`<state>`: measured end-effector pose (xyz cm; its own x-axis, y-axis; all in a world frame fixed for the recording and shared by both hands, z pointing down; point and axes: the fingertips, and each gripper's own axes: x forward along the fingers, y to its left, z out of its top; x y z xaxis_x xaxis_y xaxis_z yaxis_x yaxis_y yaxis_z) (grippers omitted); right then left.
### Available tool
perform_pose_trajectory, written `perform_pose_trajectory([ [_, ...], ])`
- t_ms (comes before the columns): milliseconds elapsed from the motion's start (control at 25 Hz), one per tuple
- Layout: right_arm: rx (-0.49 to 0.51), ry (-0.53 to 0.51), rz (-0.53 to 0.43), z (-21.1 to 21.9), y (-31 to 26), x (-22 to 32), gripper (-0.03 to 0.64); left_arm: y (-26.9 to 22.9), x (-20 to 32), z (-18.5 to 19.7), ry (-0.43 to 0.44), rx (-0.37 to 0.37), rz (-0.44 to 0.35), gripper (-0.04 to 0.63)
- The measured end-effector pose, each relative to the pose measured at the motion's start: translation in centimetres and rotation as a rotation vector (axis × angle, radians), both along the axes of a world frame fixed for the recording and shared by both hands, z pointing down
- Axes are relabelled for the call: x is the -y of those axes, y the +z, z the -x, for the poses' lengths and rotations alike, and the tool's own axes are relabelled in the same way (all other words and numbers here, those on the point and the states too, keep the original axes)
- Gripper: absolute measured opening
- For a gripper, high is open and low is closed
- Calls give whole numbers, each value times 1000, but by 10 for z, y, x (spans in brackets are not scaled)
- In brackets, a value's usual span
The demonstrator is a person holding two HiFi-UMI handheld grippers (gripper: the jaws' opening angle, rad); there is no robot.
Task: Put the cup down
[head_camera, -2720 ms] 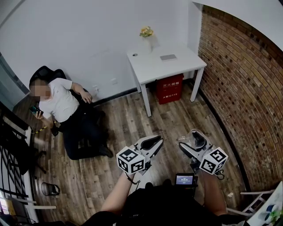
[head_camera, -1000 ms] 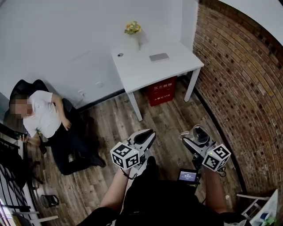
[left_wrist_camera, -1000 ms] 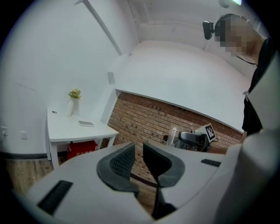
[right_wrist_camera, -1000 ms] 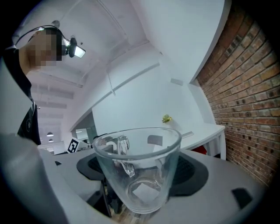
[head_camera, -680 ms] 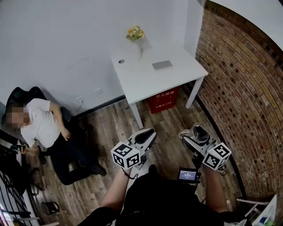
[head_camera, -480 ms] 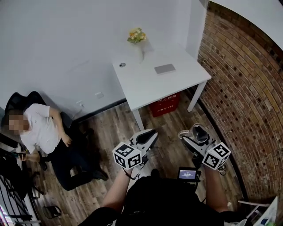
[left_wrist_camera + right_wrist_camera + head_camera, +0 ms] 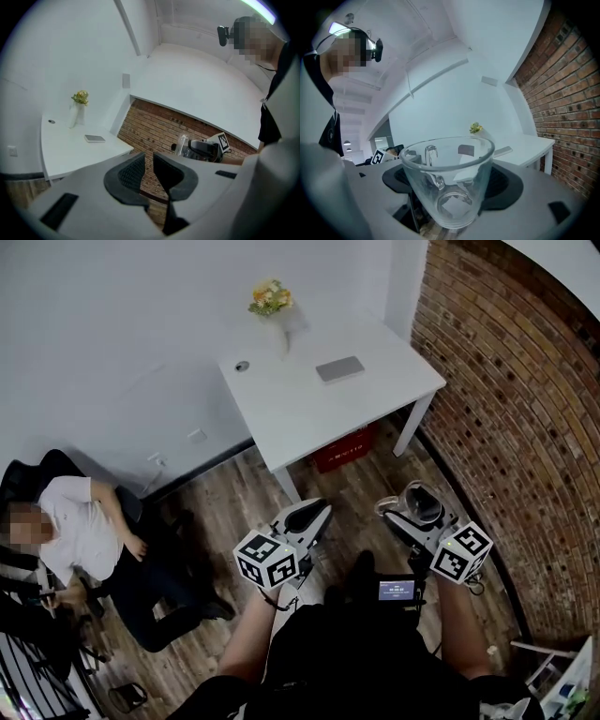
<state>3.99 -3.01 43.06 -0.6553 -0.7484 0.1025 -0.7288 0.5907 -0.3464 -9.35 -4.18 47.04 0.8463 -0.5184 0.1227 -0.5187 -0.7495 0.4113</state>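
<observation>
In your right hand, the right gripper is closed on the cup, a clear glass one with a handle. Its dark pads stand wide apart and press against the glass on either side. The cup sits upright between them, rim up, and looks empty (its handle shows through the glass on the side toward your other hand). From the head view, the cup is in the air over the wooden floor. It is short of the white table, near that table's front edge and close to the brick wall.

Your left gripper has its jaws drawn nearly together, with only a thin gap and nothing in it. It is level with the right one and just beside it, also over the floor.

On the table, a vase of yellow flowers stands at the back by the white wall. A flat grey slab lies toward the brick side and a small round thing toward the other end. A red box sits under the table. A person in a white shirt sits low at the left, well apart from both grippers. A small lit screen is at your waist, below the right gripper.
</observation>
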Motion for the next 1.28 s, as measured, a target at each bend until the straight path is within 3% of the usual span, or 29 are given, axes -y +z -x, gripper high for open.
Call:
perform_pose_trajectory([
  [320,26,-19,16,-13,18,52,414,13,46,-18,-8,21,8,52],
  [1000,58,-166,8,-65,15,280,414,3,255,-78,-129,61,12,52],
  [1280,67,-208,10,-81,18,341,414,1,310,-100,-151,63,14,52],
])
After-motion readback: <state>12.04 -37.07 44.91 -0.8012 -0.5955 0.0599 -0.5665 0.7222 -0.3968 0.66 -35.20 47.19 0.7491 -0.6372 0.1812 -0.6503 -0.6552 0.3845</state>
